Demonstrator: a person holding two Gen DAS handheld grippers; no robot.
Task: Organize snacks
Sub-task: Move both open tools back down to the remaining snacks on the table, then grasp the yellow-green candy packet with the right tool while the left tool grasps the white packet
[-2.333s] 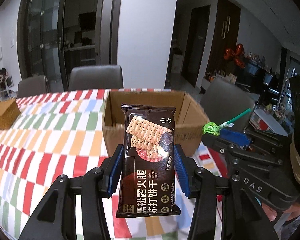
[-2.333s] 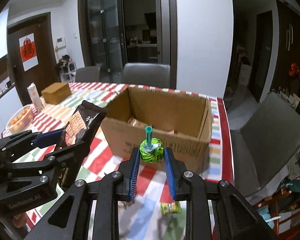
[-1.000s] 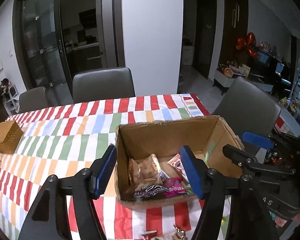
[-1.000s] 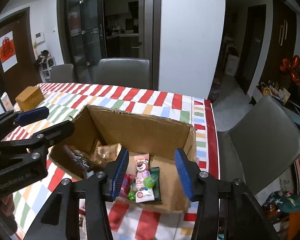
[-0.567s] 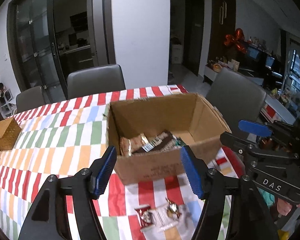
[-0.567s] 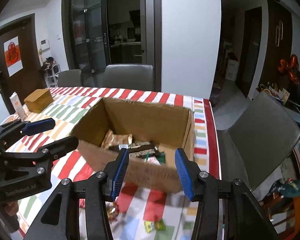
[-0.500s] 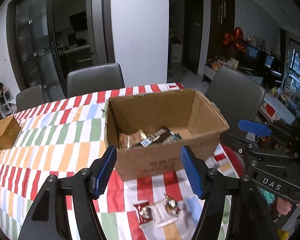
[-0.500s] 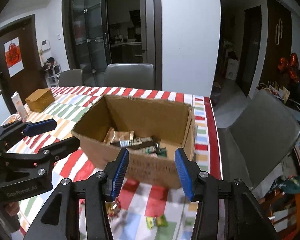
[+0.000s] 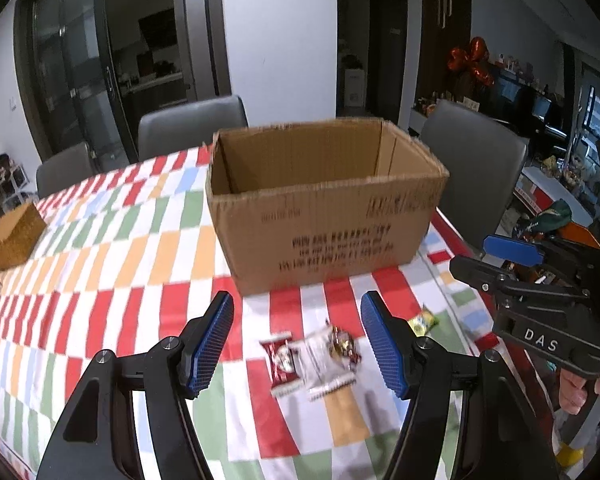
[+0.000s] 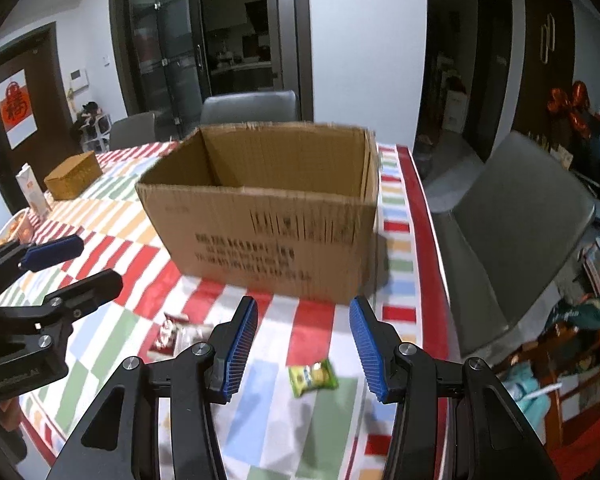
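The box (image 9: 324, 208) is set near the table's right edge (image 10: 428, 240), with open cloth kept before it. Both the left gripper (image 9: 298, 344) and right gripper (image 10: 302, 350) are held wide, empty. Three packets (image 9: 312, 354), seemingly blurred, are now framed lower than a second earlier.

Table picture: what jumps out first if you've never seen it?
The big open cardboard box in the middle of the striped tablecloth. Then the little snack packets in front of it: a red one, a clear one and a green one. Both grippers' blue jaws hang open and empty above them.
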